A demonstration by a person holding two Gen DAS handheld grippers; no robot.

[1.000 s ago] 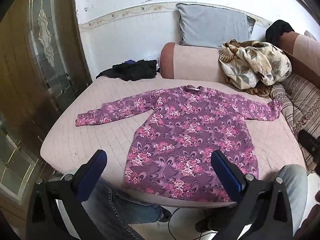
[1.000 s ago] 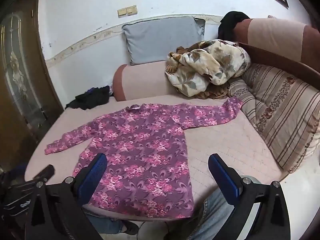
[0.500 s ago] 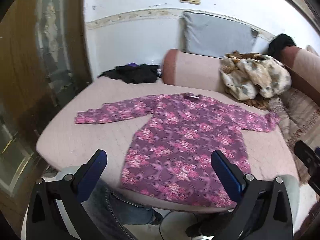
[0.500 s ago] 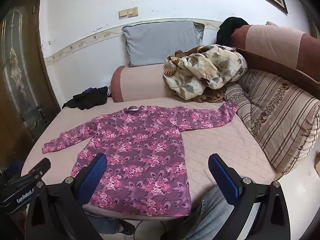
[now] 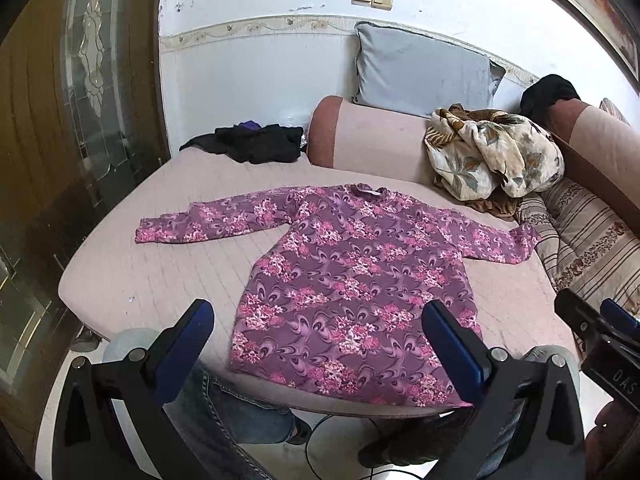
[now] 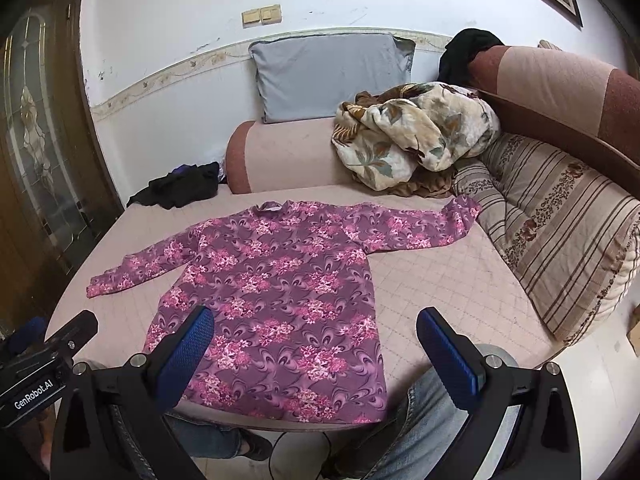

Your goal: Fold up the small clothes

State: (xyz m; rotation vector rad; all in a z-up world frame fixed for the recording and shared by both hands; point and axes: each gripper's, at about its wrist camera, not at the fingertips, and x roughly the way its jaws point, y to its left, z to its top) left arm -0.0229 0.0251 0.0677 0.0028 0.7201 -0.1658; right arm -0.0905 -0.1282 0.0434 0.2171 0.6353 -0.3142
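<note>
The purple floral top is spread flat on the pink bed, sleeves outstretched. The left tongs and right tongs are held wide apart above its hem, gripping nothing.

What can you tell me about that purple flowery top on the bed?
The top is a long-sleeved purple garment with pink flowers, seemingly soft knit. It lies flat and unfolded on the bed, neck toward the wall, both sleeves spread sideways, hem at the near edge. The right sleeve end reaches the striped cushion. Neither gripper touches it.

Grey pillow, crumpled floral blanket, black clothes behind
</note>
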